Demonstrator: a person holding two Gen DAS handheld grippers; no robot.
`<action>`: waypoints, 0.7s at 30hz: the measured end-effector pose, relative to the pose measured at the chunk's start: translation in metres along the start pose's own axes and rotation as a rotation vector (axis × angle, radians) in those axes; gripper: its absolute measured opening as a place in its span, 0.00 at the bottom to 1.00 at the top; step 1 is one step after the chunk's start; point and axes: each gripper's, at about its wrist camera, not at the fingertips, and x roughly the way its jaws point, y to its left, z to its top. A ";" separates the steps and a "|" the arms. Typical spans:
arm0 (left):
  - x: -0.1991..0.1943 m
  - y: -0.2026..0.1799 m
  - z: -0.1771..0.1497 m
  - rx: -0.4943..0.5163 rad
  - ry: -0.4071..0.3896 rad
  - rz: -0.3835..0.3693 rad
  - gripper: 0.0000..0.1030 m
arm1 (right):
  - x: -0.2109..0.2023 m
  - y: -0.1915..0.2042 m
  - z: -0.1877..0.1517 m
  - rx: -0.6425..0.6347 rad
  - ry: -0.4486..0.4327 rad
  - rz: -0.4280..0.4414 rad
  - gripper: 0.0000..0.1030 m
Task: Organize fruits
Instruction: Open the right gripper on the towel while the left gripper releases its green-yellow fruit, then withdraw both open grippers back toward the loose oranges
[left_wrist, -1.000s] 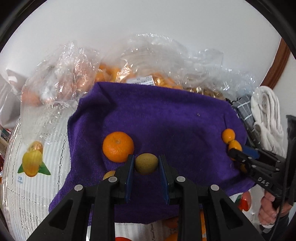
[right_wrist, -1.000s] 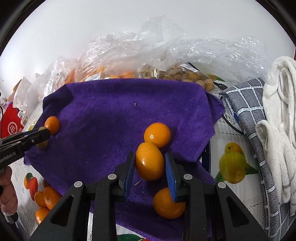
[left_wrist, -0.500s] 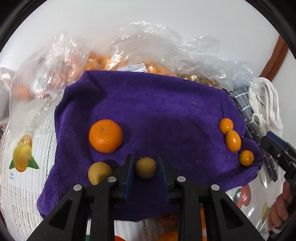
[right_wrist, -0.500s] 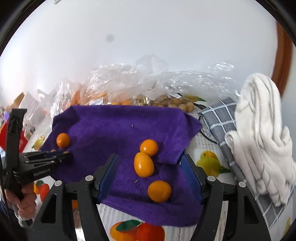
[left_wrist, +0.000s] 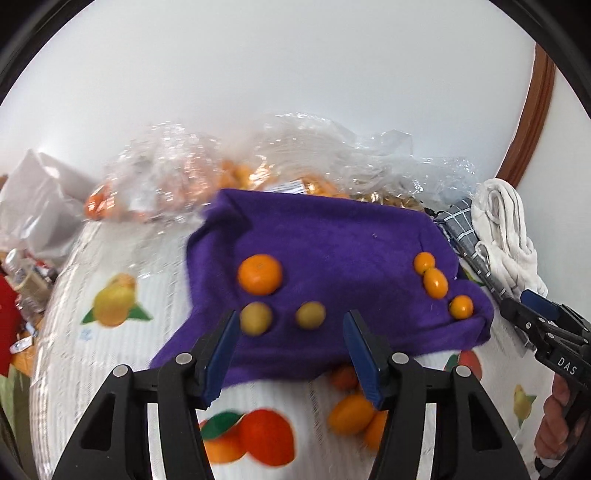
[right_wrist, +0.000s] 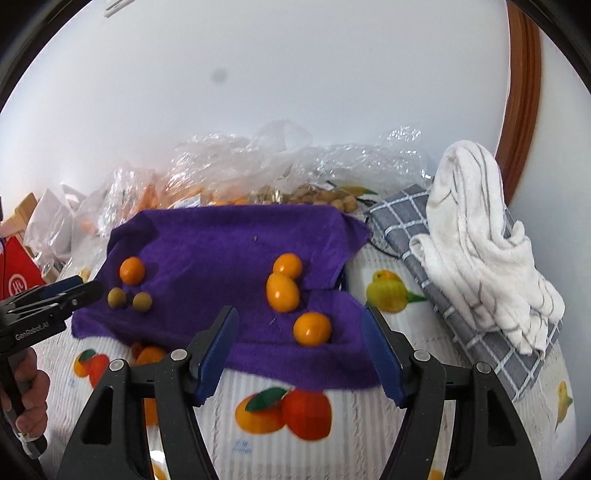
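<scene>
Bagged fruit (left_wrist: 236, 177) blurred — loose oranges (left_wrist: 351, 410) half-hidden behind left claw (left_wrist: 291, 343).

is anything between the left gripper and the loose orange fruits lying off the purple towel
Nothing visible. The left gripper is open, and the loose orange fruits lie on the bare tablecloth just below the purple towel, partly behind its right finger.

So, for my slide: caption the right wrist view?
Open right gripper hovers before three orange fruits on the purple towel.

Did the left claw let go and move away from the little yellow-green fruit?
Yes. The left claw opened and backed off; the small yellow-green fruit sits free on the purple towel.
</scene>
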 end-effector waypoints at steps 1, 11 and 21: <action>-0.004 0.003 -0.005 0.001 -0.005 0.006 0.54 | -0.001 0.002 -0.004 -0.002 0.004 0.005 0.67; -0.021 0.033 -0.051 0.006 0.018 0.031 0.54 | -0.002 0.031 -0.048 -0.021 0.046 0.049 0.67; -0.020 0.065 -0.075 -0.007 0.047 0.061 0.58 | 0.002 0.059 -0.066 -0.048 0.065 0.095 0.69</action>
